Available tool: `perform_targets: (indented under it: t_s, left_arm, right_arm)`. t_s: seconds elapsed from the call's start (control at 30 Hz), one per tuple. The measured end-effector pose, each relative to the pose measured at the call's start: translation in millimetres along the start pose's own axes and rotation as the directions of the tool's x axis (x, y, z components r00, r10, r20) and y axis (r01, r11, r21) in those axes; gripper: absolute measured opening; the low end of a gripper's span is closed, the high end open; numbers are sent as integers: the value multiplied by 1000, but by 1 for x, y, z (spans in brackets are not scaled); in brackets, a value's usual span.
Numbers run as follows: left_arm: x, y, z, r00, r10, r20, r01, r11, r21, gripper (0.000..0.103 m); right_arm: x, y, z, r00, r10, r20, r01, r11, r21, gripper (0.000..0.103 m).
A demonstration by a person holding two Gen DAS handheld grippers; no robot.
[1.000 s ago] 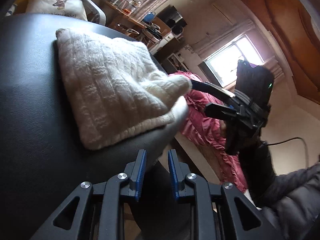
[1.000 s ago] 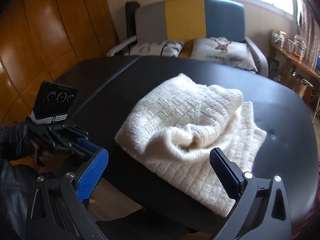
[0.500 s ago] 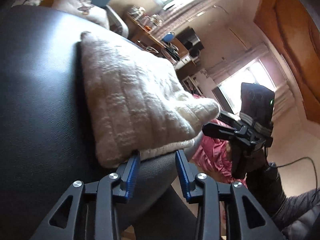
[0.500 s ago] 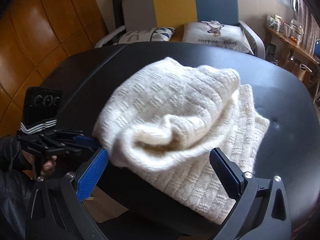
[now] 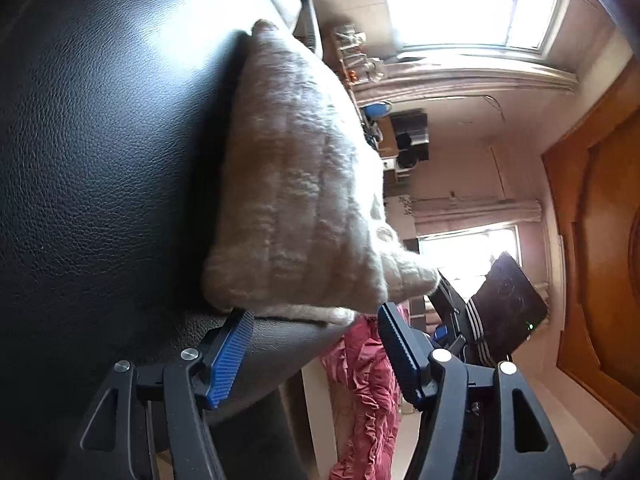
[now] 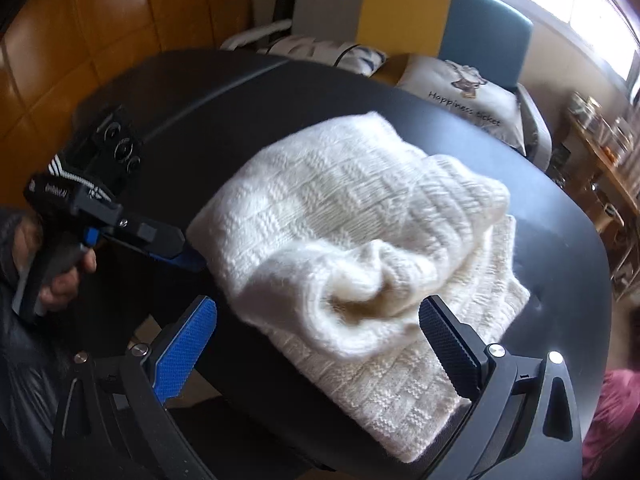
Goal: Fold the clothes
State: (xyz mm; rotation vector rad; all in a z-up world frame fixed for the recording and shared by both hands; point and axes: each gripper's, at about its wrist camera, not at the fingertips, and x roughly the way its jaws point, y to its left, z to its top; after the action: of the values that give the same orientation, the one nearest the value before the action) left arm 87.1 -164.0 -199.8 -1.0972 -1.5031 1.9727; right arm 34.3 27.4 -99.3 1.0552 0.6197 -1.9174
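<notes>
A cream knitted sweater [image 6: 340, 208] lies folded on the black table [image 6: 240, 100], with a rolled fold bulging at its near edge. My right gripper [image 6: 318, 308] hangs open over that fold, one blue pad on each side and neither pressing. In the left wrist view, the sweater [image 5: 296, 184] ends just beyond my left gripper [image 5: 314, 318], whose jaws are opening wide with the sweater's edge at their tips, not gripped. From the right wrist view, the left gripper [image 6: 192, 254] sits at the sweater's left edge. The right gripper [image 5: 450, 300] shows past the sweater's far corner.
A grey, yellow and blue armchair [image 6: 404, 28] with cushions [image 6: 460, 100] stands behind the table. A wooden shelf with jars [image 6: 600, 140] is at the right. A red ruffled cloth [image 5: 360, 380] hangs below the table edge [image 5: 280, 344]. Wooden panels [image 6: 60, 60] line the left wall.
The left gripper's jaws have spread from narrow to wide while it rolled and closed in on the sweater's edge. The right gripper has come lower over the rolled fold.
</notes>
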Motion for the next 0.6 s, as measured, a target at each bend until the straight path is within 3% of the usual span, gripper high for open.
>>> perform_targets:
  t_s: [0.13, 0.2, 0.27, 0.33, 0.47, 0.6]
  left_arm:
    - [0, -4, 8, 999, 26, 45, -26, 1000, -13, 64]
    - [-5, -13, 9, 994, 29, 102, -32, 999, 27, 57]
    - [-10, -26, 7, 989, 50, 136, -66, 992, 110, 34]
    - [-11, -39, 3, 982, 110, 152, -140, 970, 199, 24]
    - [-12, -23, 4, 975, 201, 93, -215, 962, 169, 20]
    - [-16, -22, -1, 989, 127, -70, -109, 970, 217, 28]
  right_arm:
    - [14, -4, -6, 999, -22, -45, 23, 1000, 20, 103]
    - [18, -4, -12, 998, -23, -66, 24, 999, 25, 103]
    - [24, -5, -19, 996, -24, -90, 27, 999, 36, 103]
    - [31, -8, -28, 994, -12, -108, 19, 998, 67, 103]
    - [45, -20, -49, 991, 29, -127, -5, 983, 182, 103]
    - [23, -33, -57, 994, 106, -23, -95, 952, 292, 103]
